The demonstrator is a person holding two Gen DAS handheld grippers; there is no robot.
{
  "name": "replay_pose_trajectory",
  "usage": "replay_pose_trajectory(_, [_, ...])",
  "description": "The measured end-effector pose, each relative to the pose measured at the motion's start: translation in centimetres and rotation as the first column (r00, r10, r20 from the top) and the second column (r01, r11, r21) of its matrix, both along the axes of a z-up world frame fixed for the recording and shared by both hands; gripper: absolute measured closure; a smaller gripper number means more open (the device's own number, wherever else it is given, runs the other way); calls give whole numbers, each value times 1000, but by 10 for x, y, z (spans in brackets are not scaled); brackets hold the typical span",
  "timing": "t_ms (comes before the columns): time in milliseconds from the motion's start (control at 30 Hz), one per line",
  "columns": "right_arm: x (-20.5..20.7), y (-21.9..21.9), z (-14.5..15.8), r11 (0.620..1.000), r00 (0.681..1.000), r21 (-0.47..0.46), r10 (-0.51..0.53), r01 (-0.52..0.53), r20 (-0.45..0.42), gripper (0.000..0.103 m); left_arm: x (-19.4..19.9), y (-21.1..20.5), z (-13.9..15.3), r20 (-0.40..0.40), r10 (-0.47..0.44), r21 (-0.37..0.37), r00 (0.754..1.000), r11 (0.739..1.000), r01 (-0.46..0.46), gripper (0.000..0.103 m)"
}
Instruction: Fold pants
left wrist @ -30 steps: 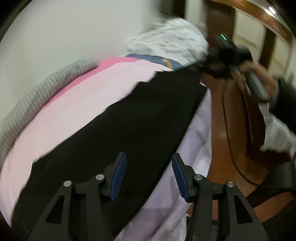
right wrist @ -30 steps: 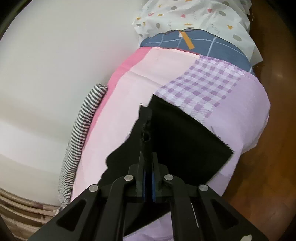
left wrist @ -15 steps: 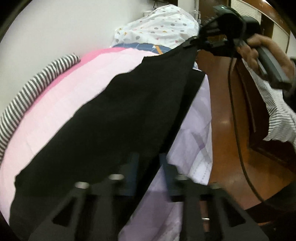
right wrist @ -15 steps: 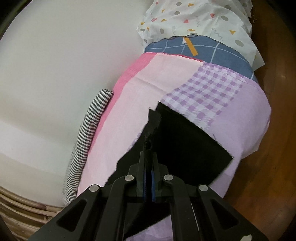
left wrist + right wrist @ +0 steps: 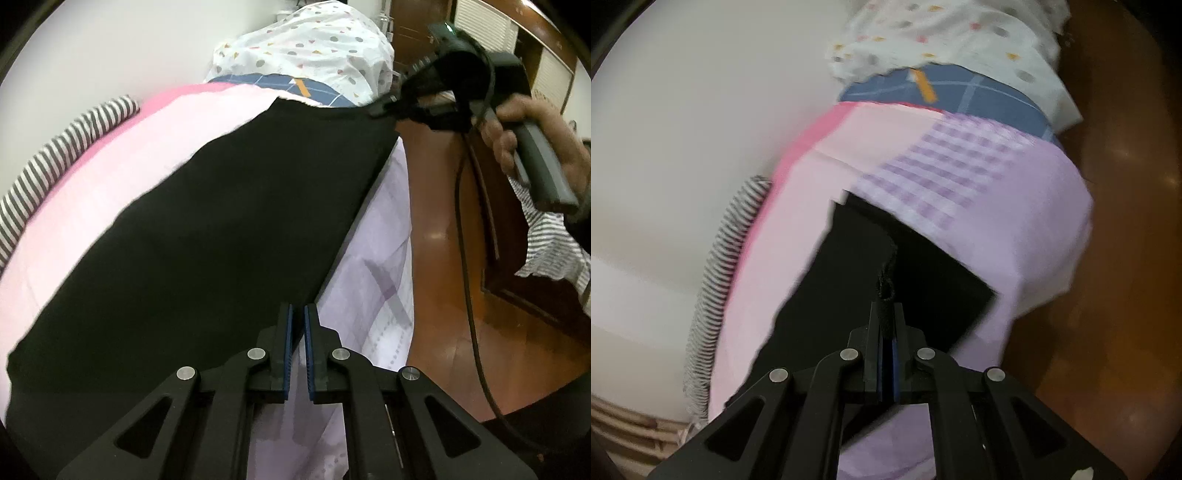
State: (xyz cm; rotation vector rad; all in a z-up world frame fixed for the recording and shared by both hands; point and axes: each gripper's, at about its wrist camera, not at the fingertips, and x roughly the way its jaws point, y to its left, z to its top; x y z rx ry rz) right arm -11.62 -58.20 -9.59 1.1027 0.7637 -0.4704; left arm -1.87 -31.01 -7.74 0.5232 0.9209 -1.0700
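Black pants lie stretched along a pink and lilac bed sheet. My left gripper is shut on the near right edge of the pants; the blue pads stand a narrow gap apart. My right gripper, seen at the upper right in a hand, is shut on the far corner of the pants and holds it lifted. In the right wrist view my right gripper pinches a bunched black corner of the pants, which hang over the sheet.
A striped grey and white cloth lies along the wall side of the bed. A dotted white pillow and a blue checked cloth sit at the far end. Brown wooden floor runs on the right, with a cable.
My left gripper closed from wide open onto the near edge of the pants. My right gripper kept its hold and moved, pulling the pants taut and flatter along the bed.
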Motion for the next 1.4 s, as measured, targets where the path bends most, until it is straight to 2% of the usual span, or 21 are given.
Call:
replay_pose_trajectory(167, [-5, 1, -22, 1000, 998, -16, -12, 11, -63, 100, 7, 5, 2, -54, 16, -38, 998, 999, -18, 96])
replay_pose_trajectory(333, [-6, 2, -20, 999, 997, -28, -25, 23, -72, 97, 22, 18, 3, -145, 53, -74, 988, 995, -64, 94])
replay_pose_trajectory(367, [-6, 1, -18, 999, 996, -27, -23, 21, -84, 94, 23, 20, 3, -155, 54, -78, 986, 995, -67, 93])
replay_pose_trajectory(433, [-9, 1, -12, 999, 994, -38, -32, 28, -105, 78, 26, 24, 5, -162, 67, -88, 985, 993, -82, 89])
replay_pose_trajectory(467, [-11, 1, -8, 998, 992, -51, -41, 35, -123, 63, 28, 28, 7, -162, 73, -99, 984, 991, -90, 87])
replay_pose_trajectory(500, [-14, 1, -3, 997, 989, -64, -56, 48, -137, 58, 30, 31, 10, -171, 84, -110, 982, 989, -104, 85])
replay_pose_trajectory(600, [-22, 0, 13, 993, 987, -102, -79, 65, -141, 57, 40, 48, 24, -182, 127, -158, 975, 975, -156, 84])
replay_pose_trajectory(700, [-23, 0, 28, 988, 986, -142, -83, 62, -146, 57, 55, 77, 38, -189, 199, -203, 962, 950, -236, 81])
replay_pose_trajectory(800, [0, 14, 39, 988, 993, -152, -5, -13, -118, 57, 71, 117, 49, -150, 317, -219, 937, 913, -344, 76])
replay_pose_trajectory(900, [39, 42, 48, 976, 987, -172, 121, -137, -102, 57, 85, 161, 56, -99, 452, -219, 886, 859, -463, 74])
replay_pose_trajectory(1000, [90, 80, 51, 944, 960, -177, 266, -278, -86, 57, 96, 207, 59, -83, 575, -216, 814, 787, -578, 73])
replay_pose_trajectory(1033, [111, 98, 51, 922, 939, -177, 336, -344, -74, 57, 98, 225, 60, -70, 624, -211, 778, 753, -623, 72])
replay_pose_trajectory(1067, [126, 112, 51, 905, 922, -179, 380, -386, -71, 57, 98, 238, 59, -58, 656, -205, 752, 730, -652, 71])
replay_pose_trajectory(1100, [144, 131, 52, 875, 893, -183, 444, -449, -69, 57, 98, 248, 59, -44, 684, -196, 728, 709, -677, 69])
replay_pose_trajectory(1133, [157, 147, 52, 849, 867, -183, 494, -496, -58, 57, 98, 264, 58, -23, 722, -179, 691, 677, -714, 67])
replay_pose_trajectory(1200, [188, 185, 55, 767, 782, -180, 623, -616, -21, 57, 97, 284, 55, -5, 762, -159, 648, 639, -752, 60])
replay_pose_trajectory(1233, [200, 202, 57, 724, 738, -184, 674, -665, -17, 57, 96, 300, 53, -2, 787, -154, 617, 609, -778, 60])
replay_pose_trajectory(1267, [214, 222, 59, 670, 685, -196, 728, -716, -16, 57, 96, 310, 51, -3, 802, -150, 597, 590, -793, 59])
replay_pose_trajectory(1300, [224, 239, 61, 622, 639, -210, 769, -754, -18, 57, 96, 319, 49, -6, 816, -145, 579, 572, -808, 59])
replay_pose_trajectory(1333, [237, 260, 63, 562, 581, -226, 814, -796, -19, 57, 98, 328, 47, -8, 831, -137, 556, 549, -824, 59])
replay_pose_trajectory(1400, [255, 287, 64, 487, 503, -223, 864, -844, -14, 57, 97, 351, 41, -18, 862, -130, 506, 500, -856, 59])
